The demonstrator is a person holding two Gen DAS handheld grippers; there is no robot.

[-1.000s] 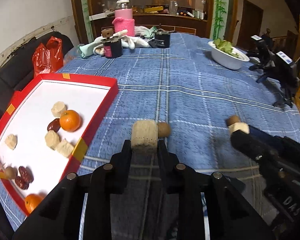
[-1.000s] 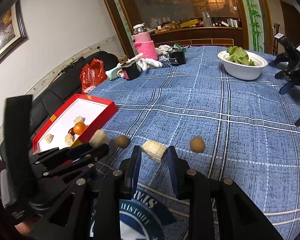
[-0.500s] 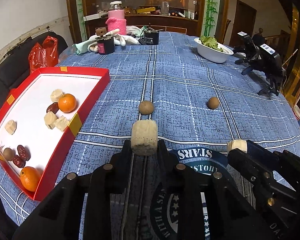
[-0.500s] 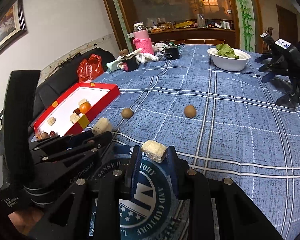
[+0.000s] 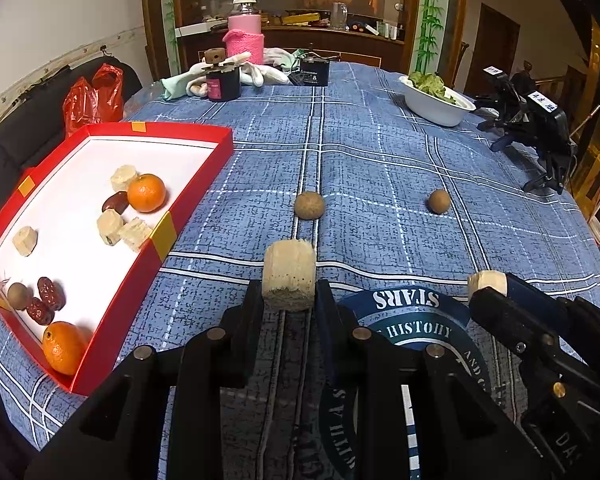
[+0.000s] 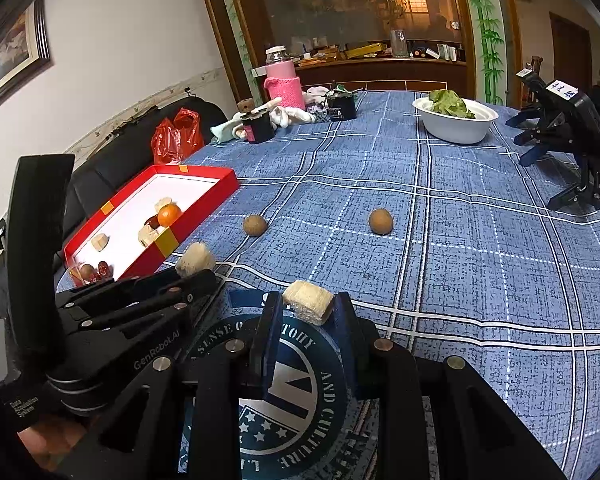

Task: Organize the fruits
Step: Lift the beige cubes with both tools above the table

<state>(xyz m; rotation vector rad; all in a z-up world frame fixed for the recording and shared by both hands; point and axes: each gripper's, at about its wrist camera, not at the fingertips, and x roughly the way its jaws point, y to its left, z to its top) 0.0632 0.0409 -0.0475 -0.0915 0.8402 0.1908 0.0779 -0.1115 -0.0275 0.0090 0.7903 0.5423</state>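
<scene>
Sitting pinched in the left gripper (image 5: pixel 289 292), a pale cylindrical chunk (image 5: pixel 289 274) is hanging above the blue cloth (image 5: pixel 380 168), with the red tray (image 5: pixel 168 236) lying to its left and slightly farther. The right gripper (image 6: pixel 306 312) is clamping a second pale chunk (image 6: pixel 309 306); the left is nearer the tray. Two brown round fruits (image 5: pixel 309 205) are waiting beyond.
</scene>
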